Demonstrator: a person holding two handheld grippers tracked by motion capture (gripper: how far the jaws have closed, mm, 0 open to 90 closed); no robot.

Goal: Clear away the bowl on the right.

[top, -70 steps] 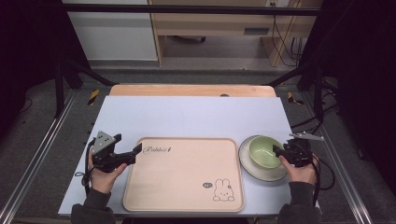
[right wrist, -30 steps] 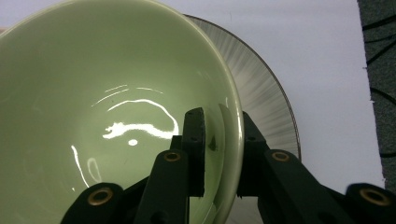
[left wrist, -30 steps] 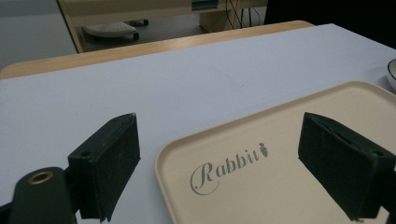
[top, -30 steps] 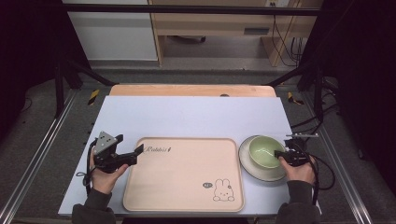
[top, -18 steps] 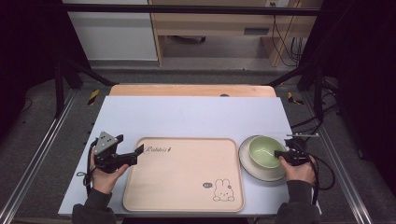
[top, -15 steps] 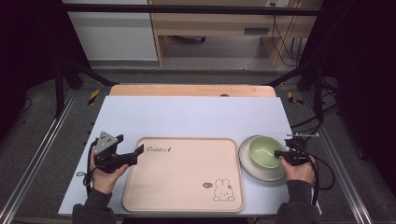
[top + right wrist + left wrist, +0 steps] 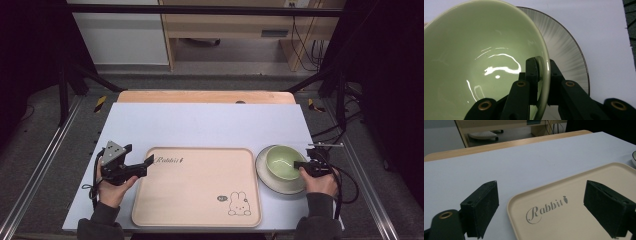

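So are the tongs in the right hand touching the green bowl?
Touching. In the right gripper view, the right tongs are shut on the green bowl, with one black jaw pressed against the inside of its rim and the other against the outside.

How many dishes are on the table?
2. A green bowl sits on a grey-rimmed plate right of the rabbit tray; the right claw pinches the bowl's rim. Nothing hidden that I can see.
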